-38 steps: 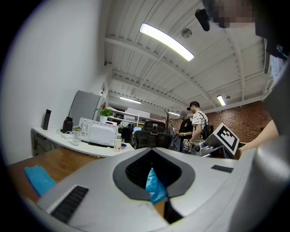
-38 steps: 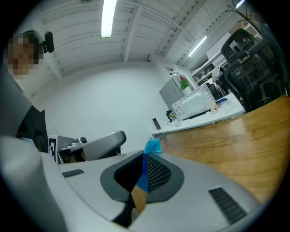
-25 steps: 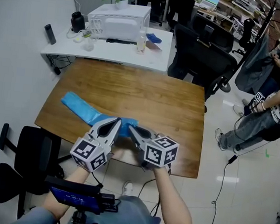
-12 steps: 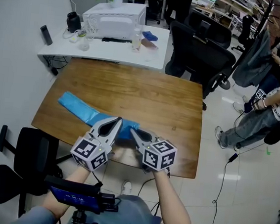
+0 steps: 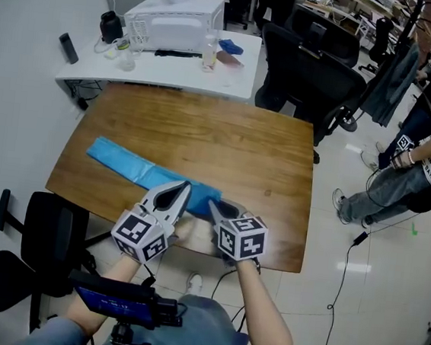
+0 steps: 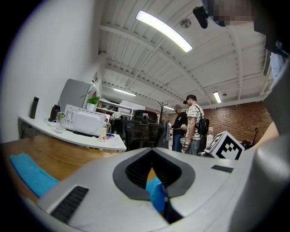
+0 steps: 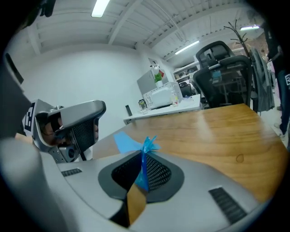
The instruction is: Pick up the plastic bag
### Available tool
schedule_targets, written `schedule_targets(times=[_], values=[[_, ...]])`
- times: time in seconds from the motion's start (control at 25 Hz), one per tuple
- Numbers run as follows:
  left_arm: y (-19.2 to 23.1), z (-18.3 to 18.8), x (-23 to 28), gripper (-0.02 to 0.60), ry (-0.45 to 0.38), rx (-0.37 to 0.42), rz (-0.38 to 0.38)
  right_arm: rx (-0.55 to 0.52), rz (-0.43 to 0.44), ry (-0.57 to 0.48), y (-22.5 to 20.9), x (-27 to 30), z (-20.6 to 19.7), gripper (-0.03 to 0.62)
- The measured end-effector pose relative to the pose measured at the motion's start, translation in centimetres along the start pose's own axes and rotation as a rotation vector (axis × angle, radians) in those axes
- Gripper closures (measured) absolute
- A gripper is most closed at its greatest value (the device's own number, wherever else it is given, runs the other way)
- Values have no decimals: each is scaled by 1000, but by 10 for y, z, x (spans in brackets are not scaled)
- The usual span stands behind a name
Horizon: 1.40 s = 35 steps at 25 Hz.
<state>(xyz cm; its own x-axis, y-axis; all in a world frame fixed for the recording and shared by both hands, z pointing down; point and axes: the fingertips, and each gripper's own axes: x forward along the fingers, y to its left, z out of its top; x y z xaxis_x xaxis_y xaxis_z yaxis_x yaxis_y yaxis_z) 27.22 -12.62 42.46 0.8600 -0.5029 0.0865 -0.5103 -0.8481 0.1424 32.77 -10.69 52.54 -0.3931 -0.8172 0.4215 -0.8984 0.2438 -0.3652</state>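
The left gripper sat at the near edge of the wooden table, its jaws closed down on a fold of the blue plastic bag. In the left gripper view that fold showed as a blue lump wedged in the slot between the jaws. From there the bag ran away to the far left as a long flat strip lying on the table top, its near end bunched where both claws met it. Just to the right, the right gripper pointed at the same bunched end. Its jaws had just been easing apart, yet a thin upright pleat of the blue film was pinched between the pads, its tip fanning out above them. Further right, past the table's far corner, stood black office chairs. At the right edge a person stood on the pale floor.
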Motion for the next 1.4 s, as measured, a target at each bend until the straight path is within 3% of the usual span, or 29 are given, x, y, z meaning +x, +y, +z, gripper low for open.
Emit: schedule_targets(times=[0.52, 0.64, 0.88, 1.4], values=[[-4, -10, 10, 575, 26, -7, -7, -32, -89, -3, -24, -5, -10, 560], [-6, -10, 12, 575, 25, -5, -11, -29, -107, -1, -29, -7, -10, 503], [-6, -11, 15, 575, 24, -4, -14, -32, -135, -10, -36, -8, -9, 459], [-8, -6, 21, 575, 42, 14, -27, -58, -203, -62, -50, -18, 4, 425]])
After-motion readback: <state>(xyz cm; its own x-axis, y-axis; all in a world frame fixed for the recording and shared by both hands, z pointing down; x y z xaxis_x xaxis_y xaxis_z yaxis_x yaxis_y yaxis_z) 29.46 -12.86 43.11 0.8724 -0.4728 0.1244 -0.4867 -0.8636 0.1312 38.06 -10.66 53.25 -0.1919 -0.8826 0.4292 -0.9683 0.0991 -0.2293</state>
